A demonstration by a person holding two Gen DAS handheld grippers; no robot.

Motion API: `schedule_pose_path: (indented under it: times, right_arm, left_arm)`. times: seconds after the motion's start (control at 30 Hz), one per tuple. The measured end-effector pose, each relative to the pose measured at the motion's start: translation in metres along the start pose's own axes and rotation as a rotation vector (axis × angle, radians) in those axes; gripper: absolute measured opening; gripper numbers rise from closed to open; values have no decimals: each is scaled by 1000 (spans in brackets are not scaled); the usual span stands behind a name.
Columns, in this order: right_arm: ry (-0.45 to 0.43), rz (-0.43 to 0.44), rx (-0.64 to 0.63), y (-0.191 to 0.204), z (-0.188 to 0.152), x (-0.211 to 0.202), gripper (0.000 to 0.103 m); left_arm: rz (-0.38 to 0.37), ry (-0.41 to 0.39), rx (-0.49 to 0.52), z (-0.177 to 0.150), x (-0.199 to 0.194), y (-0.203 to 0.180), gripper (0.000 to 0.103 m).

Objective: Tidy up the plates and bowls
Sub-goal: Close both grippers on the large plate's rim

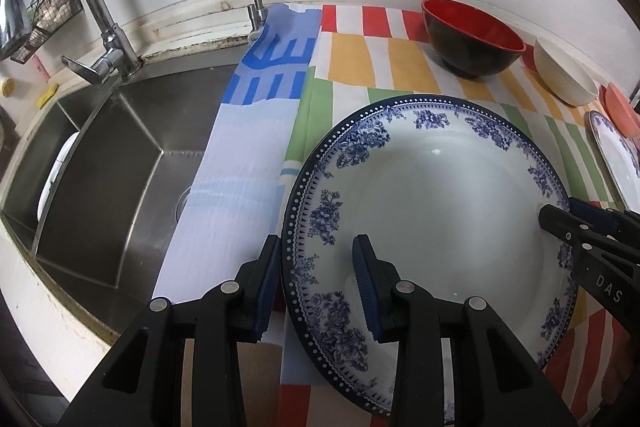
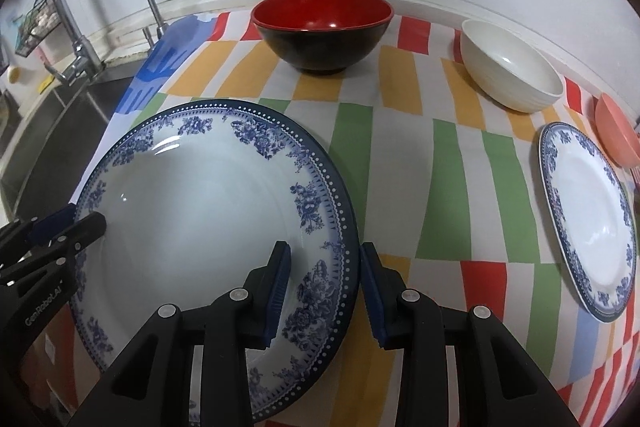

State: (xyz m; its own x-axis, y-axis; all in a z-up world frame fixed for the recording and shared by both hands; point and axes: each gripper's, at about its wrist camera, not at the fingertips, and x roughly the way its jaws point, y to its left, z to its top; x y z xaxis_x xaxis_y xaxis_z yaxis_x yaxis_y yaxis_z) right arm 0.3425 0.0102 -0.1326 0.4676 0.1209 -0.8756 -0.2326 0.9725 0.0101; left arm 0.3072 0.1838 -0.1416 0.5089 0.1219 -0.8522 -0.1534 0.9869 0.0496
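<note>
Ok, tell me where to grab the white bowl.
Probably the near rim, from above, with one of the jaws inside and one outside. The white bowl stands upright and empty, with a thin wall, and only bare striped cloth lies in front of it.

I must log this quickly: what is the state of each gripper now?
Left gripper: closed on the blue-patterned plate rim.
Right gripper: closed on the same plate's opposite rim.

Glossy ceramic plate (image 2: 208, 195), brushed-steel sink (image 1: 112, 163)

right claw (image 1: 600, 259): "DAS" | left claw (image 2: 44, 307): maybe "GenRobot.AI"
</note>
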Motion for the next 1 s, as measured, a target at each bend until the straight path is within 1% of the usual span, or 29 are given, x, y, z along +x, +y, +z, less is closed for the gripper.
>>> schedule_pose_path:
  times: [0.23,0.47,0.73,1.0]
  right_arm:
    - [21,11,26,-3,-10,-6,36]
    - [22,-2,32,-4,-27,-20,36]
    - [35,-13,33,-8,-46,-31,36]
    - [56,-23,40,-12,-54,-32,36]
  left_arm:
    - [11,-19,2,-18,-17,-2,36]
    - [4,-19,2,-36,-29,-6,36]
    - [-5,-3,7,-49,-33,-14,36]
    - [-11,24,14,-55,-29,-17,36]
